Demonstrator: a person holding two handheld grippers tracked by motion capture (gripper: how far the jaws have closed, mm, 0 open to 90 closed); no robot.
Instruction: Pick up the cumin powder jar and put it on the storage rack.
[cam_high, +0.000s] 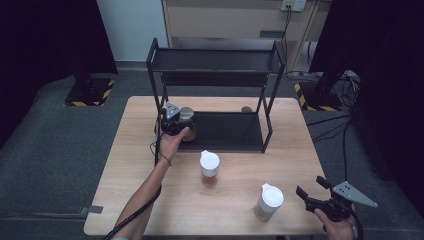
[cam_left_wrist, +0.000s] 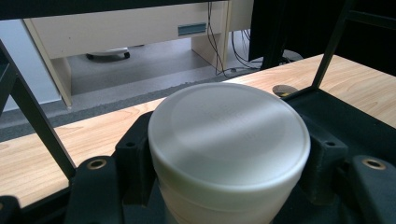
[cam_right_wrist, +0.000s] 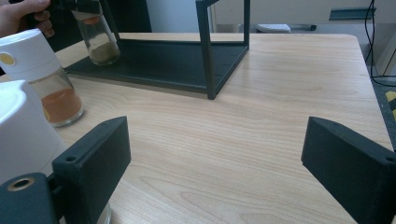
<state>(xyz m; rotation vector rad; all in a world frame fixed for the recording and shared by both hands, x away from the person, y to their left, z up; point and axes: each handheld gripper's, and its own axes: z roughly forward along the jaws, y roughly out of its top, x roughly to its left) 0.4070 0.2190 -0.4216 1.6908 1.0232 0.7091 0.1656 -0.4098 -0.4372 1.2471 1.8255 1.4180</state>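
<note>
At the rack's (cam_high: 215, 131) lower shelf, front-left corner, the left gripper (cam_high: 176, 121) is clamped on a jar (cam_left_wrist: 229, 149). The left gripper view shows both jaws pressed against the jar's sides just below its white lid. The jar stands upright, long axis vertical; the right gripper view shows its base at or just above the shelf, contact not certain. Any release depends on that gap closing.

Two more jars stand on the table (cam_high: 150, 200): an orange-filled jar (cam_high: 209, 169) near centre and a white-capped jar (cam_high: 268, 202) nearer the front. The right gripper (cam_high: 316, 192), jaws wide apart and empty, sits just right of the white-capped jar and is the nearer hand to it.
</note>
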